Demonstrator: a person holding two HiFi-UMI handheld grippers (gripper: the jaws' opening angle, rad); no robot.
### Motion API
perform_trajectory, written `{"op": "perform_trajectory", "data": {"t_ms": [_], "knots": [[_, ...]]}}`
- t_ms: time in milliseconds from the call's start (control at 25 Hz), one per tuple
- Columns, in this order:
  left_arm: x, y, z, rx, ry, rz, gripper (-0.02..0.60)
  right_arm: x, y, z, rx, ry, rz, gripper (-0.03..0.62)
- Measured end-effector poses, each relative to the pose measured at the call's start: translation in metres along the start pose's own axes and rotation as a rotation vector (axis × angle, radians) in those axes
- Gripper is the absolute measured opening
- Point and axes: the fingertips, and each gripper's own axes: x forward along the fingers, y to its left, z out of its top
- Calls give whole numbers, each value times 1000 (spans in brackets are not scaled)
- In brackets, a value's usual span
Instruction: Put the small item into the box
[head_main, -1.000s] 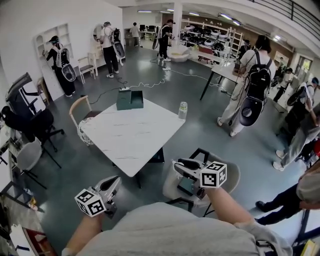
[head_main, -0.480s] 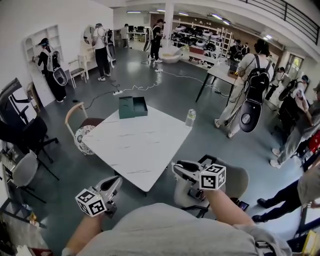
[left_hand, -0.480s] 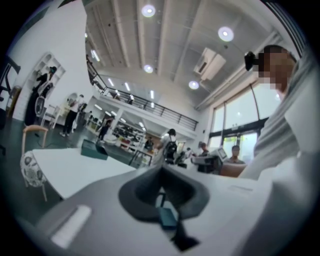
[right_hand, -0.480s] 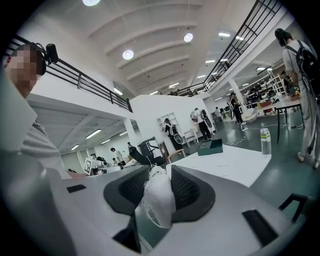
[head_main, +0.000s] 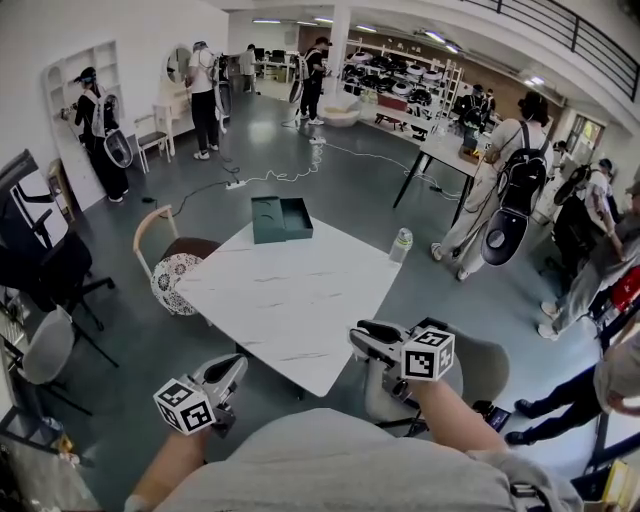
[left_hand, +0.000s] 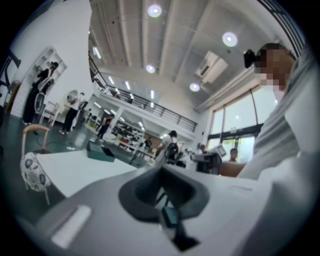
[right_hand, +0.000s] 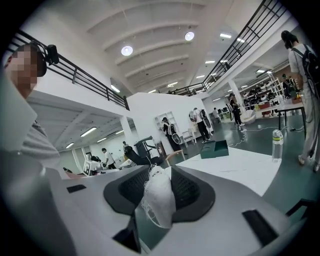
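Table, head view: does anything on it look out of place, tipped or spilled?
Nothing spilled or tipped. On the table, the green box sits open at the far corner; the bottle stands upright close to the right corner, easy to knock off.

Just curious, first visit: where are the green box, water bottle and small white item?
green box (head_main: 282, 220), head view, its middle
water bottle (head_main: 401, 246), head view, its body
small white item (right_hand: 159, 197), right gripper view, its middle

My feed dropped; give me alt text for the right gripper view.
The right gripper holds a small white netted item between its jaws. Beyond it lies a white table with a green box at its far end and a clear bottle near its right edge.
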Motion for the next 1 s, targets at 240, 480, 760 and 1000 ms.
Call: {"op": "perform_trajectory", "data": {"t_ms": [240, 480, 760, 1000], "knots": [[-15, 26, 3, -18, -6, 2, 3, 28, 9, 1, -4, 18, -6, 132], [-23, 40, 4, -32, -12, 23, 3, 45, 6, 3, 1, 34, 5, 132], [-26, 50, 7, -38, -18, 59, 5, 63, -1, 5, -1, 47, 38, 132], [-15, 58, 14, -30, -24, 109, 3, 74, -22, 14, 11, 46, 78, 132]]}}
